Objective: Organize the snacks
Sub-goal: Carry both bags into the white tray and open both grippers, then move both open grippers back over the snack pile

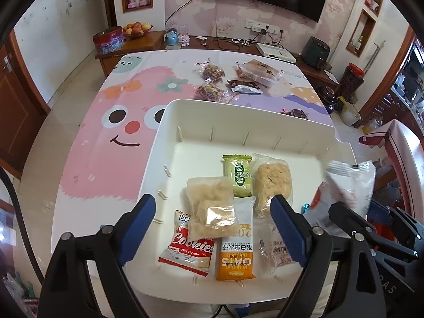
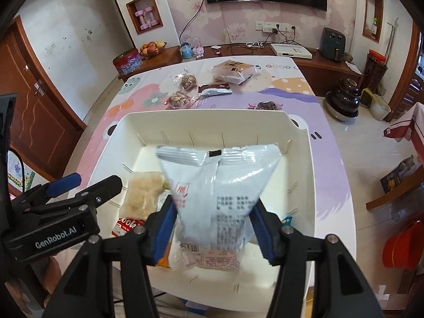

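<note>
Left wrist view, left gripper [image 1: 212, 221] spread wide and empty above loose snack packets in the white bin [image 1: 169, 122], right wrist view, right gripper [image 2: 213, 228] apparently grasping a blurred white bag [image 2: 220, 185] over the bin.

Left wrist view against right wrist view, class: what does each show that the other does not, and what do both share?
Only the left wrist view shows the green snack packet and the whole orange oat bar in the white bin.

Only the right wrist view shows the printed back of the white snack bag, between the right gripper fingers.

Both show the bin, that bag, the Cookies packet and loose snacks on the table behind.
</note>
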Tool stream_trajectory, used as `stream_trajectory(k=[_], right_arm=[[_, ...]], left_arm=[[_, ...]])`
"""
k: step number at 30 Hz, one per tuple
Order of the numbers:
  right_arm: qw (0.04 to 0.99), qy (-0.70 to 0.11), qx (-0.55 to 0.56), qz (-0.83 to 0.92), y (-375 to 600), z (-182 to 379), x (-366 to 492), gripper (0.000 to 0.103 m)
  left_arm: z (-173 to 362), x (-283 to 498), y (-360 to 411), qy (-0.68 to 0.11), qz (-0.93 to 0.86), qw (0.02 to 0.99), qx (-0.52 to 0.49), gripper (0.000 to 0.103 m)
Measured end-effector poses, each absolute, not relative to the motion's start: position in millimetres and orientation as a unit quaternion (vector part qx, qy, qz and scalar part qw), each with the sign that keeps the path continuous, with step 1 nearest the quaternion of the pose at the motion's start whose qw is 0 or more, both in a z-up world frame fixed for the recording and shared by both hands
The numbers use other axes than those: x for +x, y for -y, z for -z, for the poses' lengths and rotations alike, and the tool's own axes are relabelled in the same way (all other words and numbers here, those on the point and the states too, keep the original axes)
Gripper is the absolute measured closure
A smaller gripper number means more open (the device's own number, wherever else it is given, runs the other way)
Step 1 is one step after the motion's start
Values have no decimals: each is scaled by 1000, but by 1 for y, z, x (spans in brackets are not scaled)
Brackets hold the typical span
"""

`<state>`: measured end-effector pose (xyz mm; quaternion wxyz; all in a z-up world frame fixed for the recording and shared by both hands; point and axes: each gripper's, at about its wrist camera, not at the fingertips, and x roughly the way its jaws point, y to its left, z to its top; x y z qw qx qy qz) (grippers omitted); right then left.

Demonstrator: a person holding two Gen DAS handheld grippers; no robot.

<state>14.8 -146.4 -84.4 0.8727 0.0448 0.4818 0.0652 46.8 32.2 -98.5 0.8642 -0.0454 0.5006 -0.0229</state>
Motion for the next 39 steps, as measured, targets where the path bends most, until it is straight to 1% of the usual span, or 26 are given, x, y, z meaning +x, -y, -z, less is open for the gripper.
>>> stream_trajectory(k=[7,29,39], right_arm=[[875,-477,45,-68,146,83,13,42],[872,-482,38,-76,140,87,13,42],[876,-478,14,-70,141,88,26,42]], left_arm=[[101,46,-32,-502,23,863,-45,15],[97,45,-28,-490,23,871,-33,15],[89,62,-30,-487,26,873,-28,15]])
